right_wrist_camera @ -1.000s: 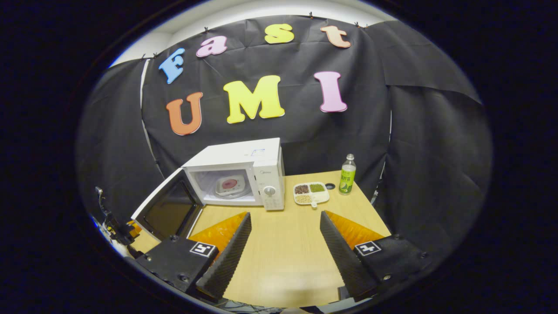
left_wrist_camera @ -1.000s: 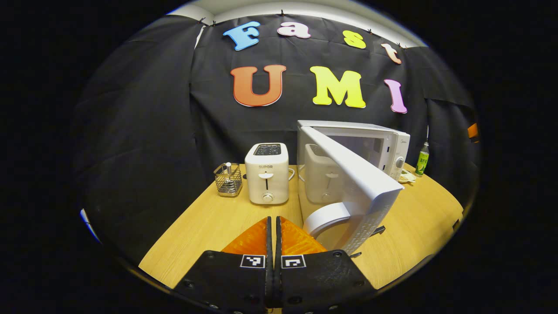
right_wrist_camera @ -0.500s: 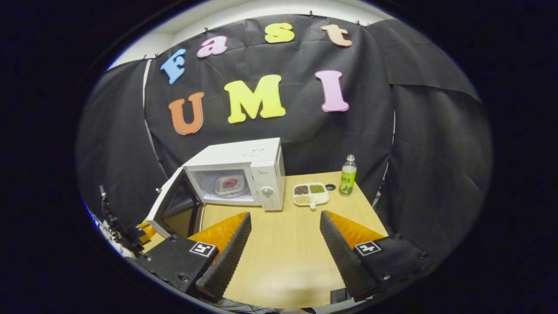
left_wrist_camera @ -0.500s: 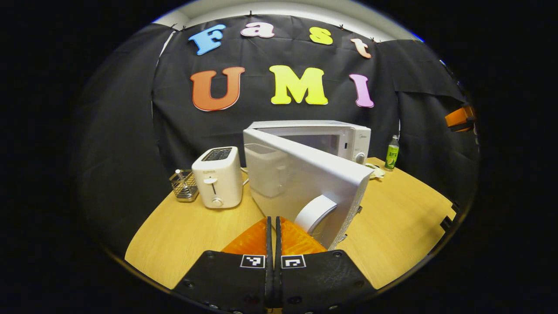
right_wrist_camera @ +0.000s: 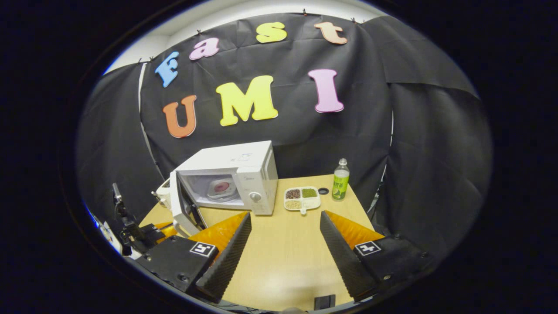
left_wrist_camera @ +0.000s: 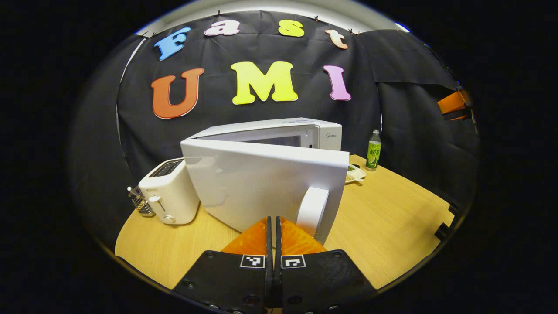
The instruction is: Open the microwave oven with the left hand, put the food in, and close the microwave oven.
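**Door half shut, risk of a slam**

The microwave [right_wrist_camera: 226, 179] is sitting at 10 o'clock on the wooden table [right_wrist_camera: 283, 257]; its door [left_wrist_camera: 261, 183] is standing partway open. The left gripper [left_wrist_camera: 273, 226], fingers together, is nosing against it and may slip off. A dish [right_wrist_camera: 220, 188] is lying inside. The right gripper [right_wrist_camera: 283, 244] is hanging spread, empty.

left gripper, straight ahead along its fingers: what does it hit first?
Probably the microwave door: the left gripper, fingers closed, points at the door's outer face just left of the door handle. How close it is cannot be judged from the left gripper view.
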A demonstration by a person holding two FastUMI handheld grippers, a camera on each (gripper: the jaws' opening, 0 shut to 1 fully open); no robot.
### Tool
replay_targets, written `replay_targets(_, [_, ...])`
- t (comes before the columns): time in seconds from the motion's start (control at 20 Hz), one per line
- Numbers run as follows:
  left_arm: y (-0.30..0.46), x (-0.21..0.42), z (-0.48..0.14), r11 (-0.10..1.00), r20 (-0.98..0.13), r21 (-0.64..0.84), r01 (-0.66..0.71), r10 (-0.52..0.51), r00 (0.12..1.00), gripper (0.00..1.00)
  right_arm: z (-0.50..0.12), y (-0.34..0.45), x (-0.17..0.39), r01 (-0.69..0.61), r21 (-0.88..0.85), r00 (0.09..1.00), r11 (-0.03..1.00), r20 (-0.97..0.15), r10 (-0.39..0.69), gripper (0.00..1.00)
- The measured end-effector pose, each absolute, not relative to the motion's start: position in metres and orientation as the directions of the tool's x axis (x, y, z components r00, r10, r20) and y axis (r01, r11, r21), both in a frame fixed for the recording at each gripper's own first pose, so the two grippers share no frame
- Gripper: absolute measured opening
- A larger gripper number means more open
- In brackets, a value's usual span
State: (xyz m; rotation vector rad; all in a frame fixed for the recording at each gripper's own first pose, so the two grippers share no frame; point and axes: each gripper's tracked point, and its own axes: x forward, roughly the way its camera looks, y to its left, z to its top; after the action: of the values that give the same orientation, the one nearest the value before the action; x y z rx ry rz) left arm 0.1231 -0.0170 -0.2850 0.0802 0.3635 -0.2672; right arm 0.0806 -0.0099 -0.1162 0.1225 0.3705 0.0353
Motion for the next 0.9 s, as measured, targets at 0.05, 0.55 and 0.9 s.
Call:
replay_targets(0.05, [-0.026, 0.131, -0.284, 0.96, -0.36, 0.026, 0.277, -0.25, 0.899, 0.0, -0.116, -0.016, 0.084, -0.008, 0.115, 0.932, 0.993, -0.359, 0.049, 0.91])
replay_targets(0.55, [-0.091, 0.21, -0.283, 0.946, -0.34, 0.033, 0.323, -0.293, 0.893, 0.0, -0.107, -0.05, 0.104, 0.008, 0.134, 0.935, 0.991, -0.352, 0.04, 0.92])
replay_targets(0.9, [-0.11, 0.262, -0.284, 0.956, -0.34, -0.008, 0.293, -0.278, 0.898, 0.0, -0.115, -0.067, 0.116, 0.035, 0.145, 0.928, 0.989, -0.372, 0.022, 0.92])
